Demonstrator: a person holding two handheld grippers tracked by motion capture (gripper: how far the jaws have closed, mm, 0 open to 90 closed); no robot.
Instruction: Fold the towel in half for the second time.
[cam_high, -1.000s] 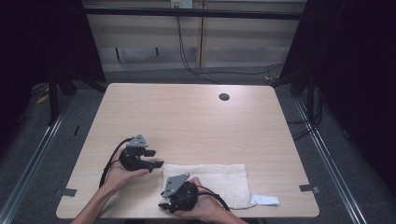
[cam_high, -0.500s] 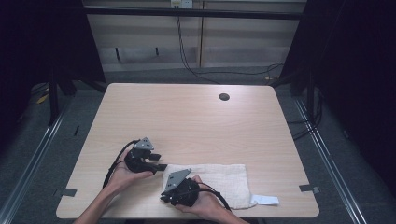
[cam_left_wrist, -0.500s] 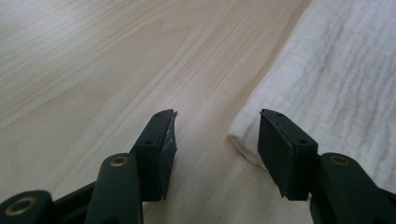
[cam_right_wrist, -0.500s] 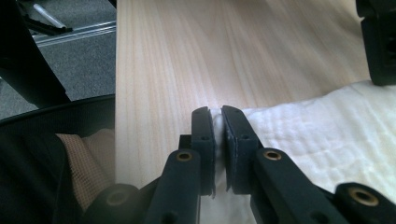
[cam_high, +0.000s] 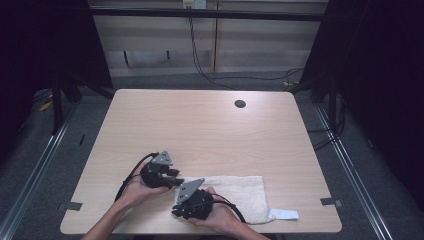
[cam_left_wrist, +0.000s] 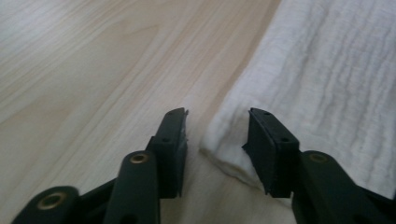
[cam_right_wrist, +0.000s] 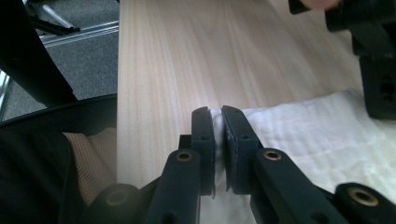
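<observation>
- White cloth (cam_high: 235, 196), a folded towel, is laid flat along the near edge of the wooden table (cam_high: 200, 130), with a small white tag (cam_high: 284, 214) at its right end.
- Since a second ago, the left gripper (cam_high: 176, 179) has been brought in toward the towel's far-left corner, and its jaws have just been closing; in the left gripper view the corner (cam_left_wrist: 219, 140) is seen between the half-closed jaws, with a gap left on each side, so nothing is gripped there yet.
- The right gripper (cam_right_wrist: 218, 114) has been closed onto the near-left corner; in its own view a pinch of cloth is squeezed between the narrow jaws.
- One corner is thus judged secured and the second about to be taken, as for lifting or folding.
- The pinch and the gap are resolved in the gripper views; in the high view the towel's whole lie and both hands are given instead.
</observation>
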